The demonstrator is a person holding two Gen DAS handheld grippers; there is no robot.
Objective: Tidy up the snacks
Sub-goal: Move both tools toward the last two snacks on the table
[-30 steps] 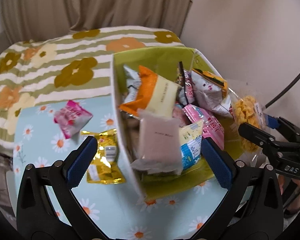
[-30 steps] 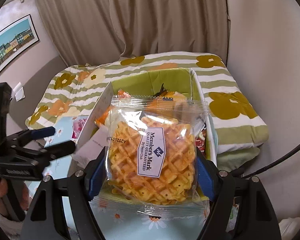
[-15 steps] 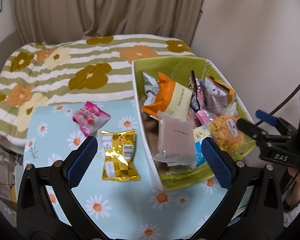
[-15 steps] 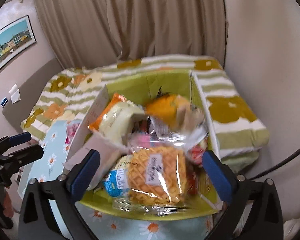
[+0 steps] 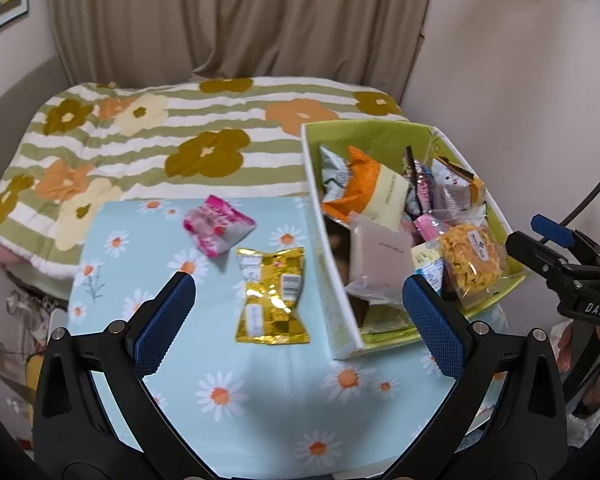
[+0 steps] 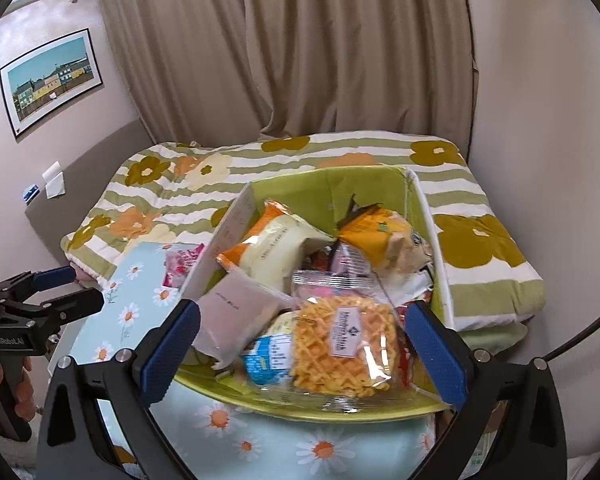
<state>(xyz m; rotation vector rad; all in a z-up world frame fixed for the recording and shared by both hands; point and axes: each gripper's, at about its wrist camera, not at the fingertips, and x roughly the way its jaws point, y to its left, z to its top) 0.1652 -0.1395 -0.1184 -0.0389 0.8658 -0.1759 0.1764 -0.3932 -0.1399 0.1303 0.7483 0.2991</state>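
A: Nearest the lens?
B: The left gripper, blue pads spread wide over the daisy-print light-blue tablecloth, nothing between them. The right gripper also gapes, empty.
A: And the snacks?
B: A crinkled gold foil packet lies on the cloth, a pink wrapper just beyond it. The clear-wrapped golden waffle pack rests inside the lime-green fabric box, atop other packets.
A: Behind that?
B: A green-striped flowered quilt, then beige curtains.
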